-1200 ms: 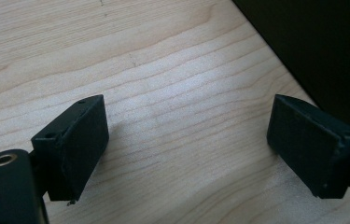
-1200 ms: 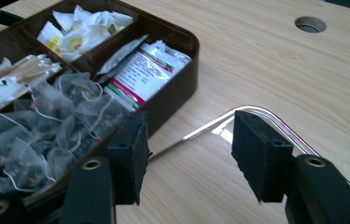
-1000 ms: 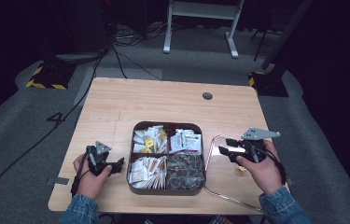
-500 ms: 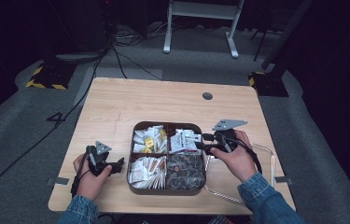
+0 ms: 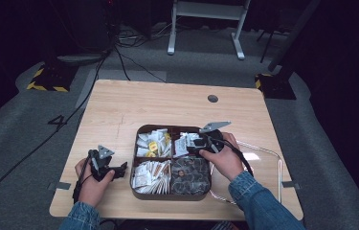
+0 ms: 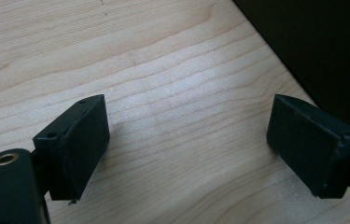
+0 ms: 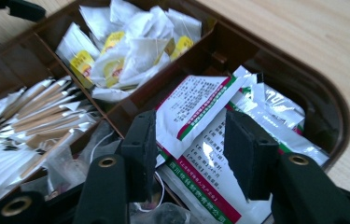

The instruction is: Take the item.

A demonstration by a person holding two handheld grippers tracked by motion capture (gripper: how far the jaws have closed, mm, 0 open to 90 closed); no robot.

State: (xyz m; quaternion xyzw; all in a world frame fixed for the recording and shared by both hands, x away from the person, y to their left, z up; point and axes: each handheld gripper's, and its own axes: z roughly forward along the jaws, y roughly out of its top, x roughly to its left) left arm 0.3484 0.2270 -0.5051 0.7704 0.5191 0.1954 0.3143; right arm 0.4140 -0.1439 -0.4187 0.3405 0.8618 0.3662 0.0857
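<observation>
A brown four-part tray point(image 5: 167, 196) sits at the table's near middle. My right gripper point(image 5: 187, 146) hovers over its far right compartment, which holds white sachets point(image 5: 183, 140). In the right gripper view the gripper point(image 7: 191, 149) is open, its jaws on either side of a white sachet with a red and green edge point(image 7: 196, 105). My left gripper point(image 5: 120, 168) rests left of the tray. In the left gripper view it point(image 6: 186, 140) stands wide open over bare wood with nothing between the jaws.
Tea bags with yellow tags point(image 7: 130, 51) fill the far left compartment, paper sticks point(image 7: 28, 121) the near left, dark packets point(image 5: 190, 168) the near right. A cable loop point(image 5: 273, 158) lies right of the tray. A grommet hole point(image 5: 212, 98) marks the far side.
My right gripper has travelled left from the bare table beside the tray to over the tray's far right compartment. The left gripper has stayed put.
</observation>
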